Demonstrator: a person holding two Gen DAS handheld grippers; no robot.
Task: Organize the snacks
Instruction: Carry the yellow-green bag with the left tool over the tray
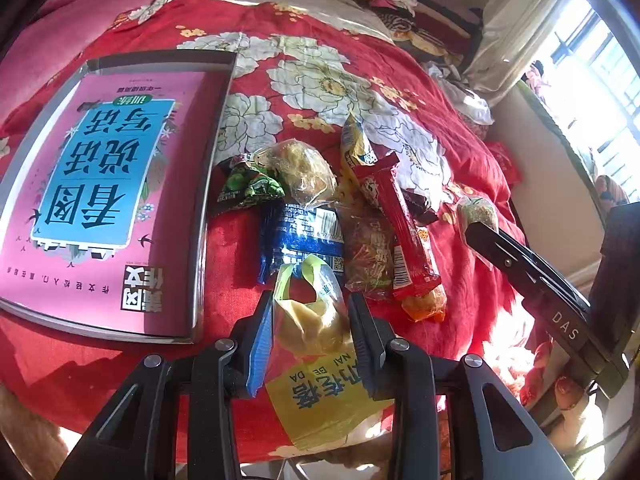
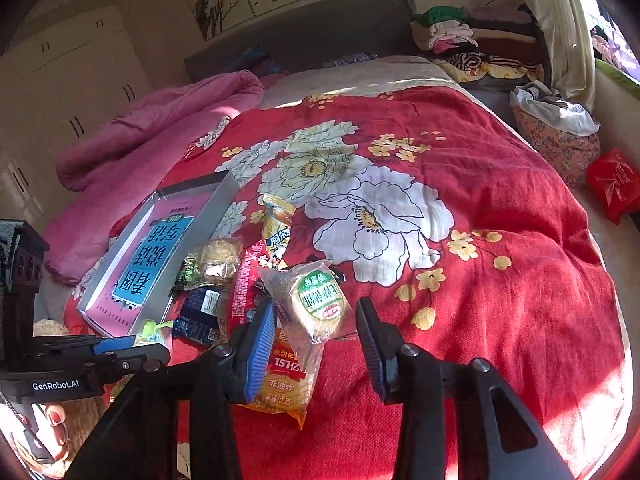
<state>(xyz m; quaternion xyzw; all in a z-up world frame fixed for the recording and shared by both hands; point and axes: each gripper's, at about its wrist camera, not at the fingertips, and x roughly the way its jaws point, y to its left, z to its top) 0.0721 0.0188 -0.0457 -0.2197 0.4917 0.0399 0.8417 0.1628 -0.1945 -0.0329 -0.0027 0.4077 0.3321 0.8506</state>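
Note:
My left gripper (image 1: 310, 300) is shut on a clear and yellow pastry packet (image 1: 316, 332), held just above the red floral bedspread (image 1: 320, 80). My right gripper (image 2: 316, 320) is shut on a round cracker packet with a green label (image 2: 320, 296), raised over the snack pile. That gripper also shows at the right of the left wrist view (image 1: 480, 228). The pile holds a green packet (image 1: 248, 184), a clear bag with a yellow cake (image 1: 304, 168), a blue packet (image 1: 300, 236), a red stick packet (image 1: 400, 220) and an orange rice-cracker bag (image 2: 284, 384).
A pink book on a grey tray (image 1: 216, 184) lies left of the pile. A pink quilt (image 2: 152, 128) is bunched at the far left. Folded clothes (image 2: 472, 40) are stacked at the bed's head. A red bag (image 2: 612, 184) and a floral bundle (image 2: 560, 148) sit on the right.

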